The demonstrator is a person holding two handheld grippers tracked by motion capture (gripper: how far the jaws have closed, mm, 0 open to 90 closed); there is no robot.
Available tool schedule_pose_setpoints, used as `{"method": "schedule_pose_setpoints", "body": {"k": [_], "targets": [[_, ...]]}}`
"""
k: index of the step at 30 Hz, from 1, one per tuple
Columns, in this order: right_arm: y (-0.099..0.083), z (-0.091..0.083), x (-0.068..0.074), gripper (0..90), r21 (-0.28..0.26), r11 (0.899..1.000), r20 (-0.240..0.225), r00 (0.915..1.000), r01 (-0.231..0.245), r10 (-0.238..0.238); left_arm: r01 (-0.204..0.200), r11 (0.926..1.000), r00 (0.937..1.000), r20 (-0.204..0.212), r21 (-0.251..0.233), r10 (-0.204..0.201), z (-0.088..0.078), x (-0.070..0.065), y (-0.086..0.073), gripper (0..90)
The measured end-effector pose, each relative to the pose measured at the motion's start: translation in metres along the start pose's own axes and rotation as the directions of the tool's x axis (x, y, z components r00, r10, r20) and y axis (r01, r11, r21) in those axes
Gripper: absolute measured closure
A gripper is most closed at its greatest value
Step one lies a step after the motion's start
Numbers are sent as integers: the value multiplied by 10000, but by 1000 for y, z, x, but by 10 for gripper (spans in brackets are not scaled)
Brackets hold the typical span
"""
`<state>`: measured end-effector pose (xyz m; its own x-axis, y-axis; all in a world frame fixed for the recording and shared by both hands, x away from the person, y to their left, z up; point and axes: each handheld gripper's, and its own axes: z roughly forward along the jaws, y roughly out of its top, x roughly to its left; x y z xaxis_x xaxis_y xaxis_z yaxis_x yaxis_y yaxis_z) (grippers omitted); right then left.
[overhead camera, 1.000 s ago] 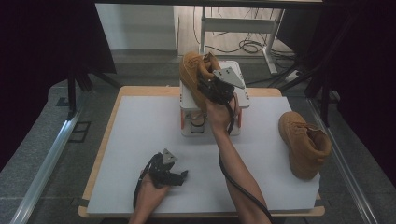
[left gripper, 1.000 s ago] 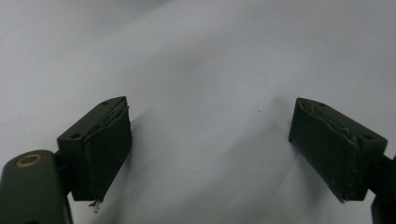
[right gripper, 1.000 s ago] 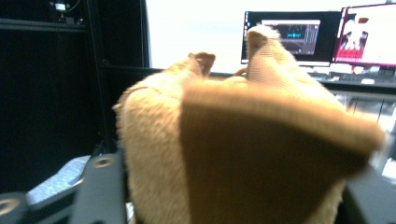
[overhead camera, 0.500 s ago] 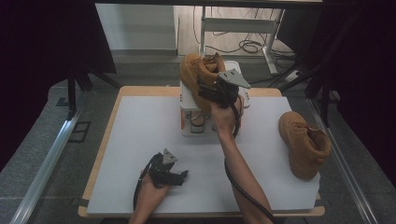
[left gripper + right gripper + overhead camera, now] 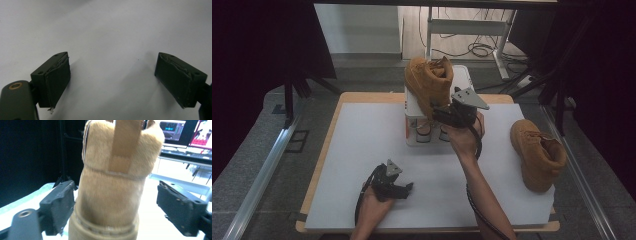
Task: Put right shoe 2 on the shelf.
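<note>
- Compared with the frame from a second before, the right gripper (image 5: 439,116) had drawn a little lower and to the right in the high view, off the boot on the rack (image 5: 428,89), which now stood clearer on top. The left gripper (image 5: 404,188) and the second boot (image 5: 538,154) had not shifted.
- In the right gripper view that boot's heel (image 5: 113,182) stood upright between the spread jaws, nearer the left one; whether that jaw was touching the suede I could not tell. The other jaw stood well apart, so nothing was pinched.
- The boot sat on the white shoe rack (image 5: 411,107) at upper centre of the high view, its heel turned toward the person.
- I judged the step in hand to be the placing of this first boot on the rack, with the grip already let go.
- The second boot lay at the right edge of the white table (image 5: 357,150), well apart from the rack.
- The next move, as I saw it, called for the right gripper to back clear without nudging the boot, then swing toward the second boot.
- The left gripper rested low at bottom centre, jaws spread over bare table (image 5: 107,37), holding nothing.
</note>
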<state>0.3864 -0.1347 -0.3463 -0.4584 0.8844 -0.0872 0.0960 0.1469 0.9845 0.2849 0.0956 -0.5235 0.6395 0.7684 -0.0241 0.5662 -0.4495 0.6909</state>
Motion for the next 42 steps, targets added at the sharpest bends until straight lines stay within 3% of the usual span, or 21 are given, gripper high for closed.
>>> {"method": "schedule_pose_setpoints", "body": {"k": [4, 6, 14, 19, 29, 42], "targets": [[-6, -13, -6, 356, 226, 9993, -416, 9987, -293, 303, 6, 10000, 10000, 5, -4, -6, 0, 0, 0, 131], [-10, -18, -9, 409, 381, 9985, -581, 9974, -403, 424, 8, 10000, 10000, 4, -6, -8, 0, 0, 0, 132], [-29, -35, -15, 716, 864, 9962, -1041, 9946, 48, 42, 6, 10000, 10000, 10, -17, -6, 0, 0, 0, 131], [-39, -30, -18, 885, 1309, 9908, -1480, 9889, 343, -146, 27, 10000, 10000, 3, -24, -27, 0, 0, 0, 132], [-41, -19, -8, 896, 1186, 9920, -1855, 9824, 431, -206, 41, 10000, 10000, 27, -50, -41, 0, 0, 0, 131], [-37, 5, 20, 895, 1204, 9907, -2425, 9696, 638, -329, 2, 10000, 10000, 18, -40, -2, 0, 0, 0, 132]]}}
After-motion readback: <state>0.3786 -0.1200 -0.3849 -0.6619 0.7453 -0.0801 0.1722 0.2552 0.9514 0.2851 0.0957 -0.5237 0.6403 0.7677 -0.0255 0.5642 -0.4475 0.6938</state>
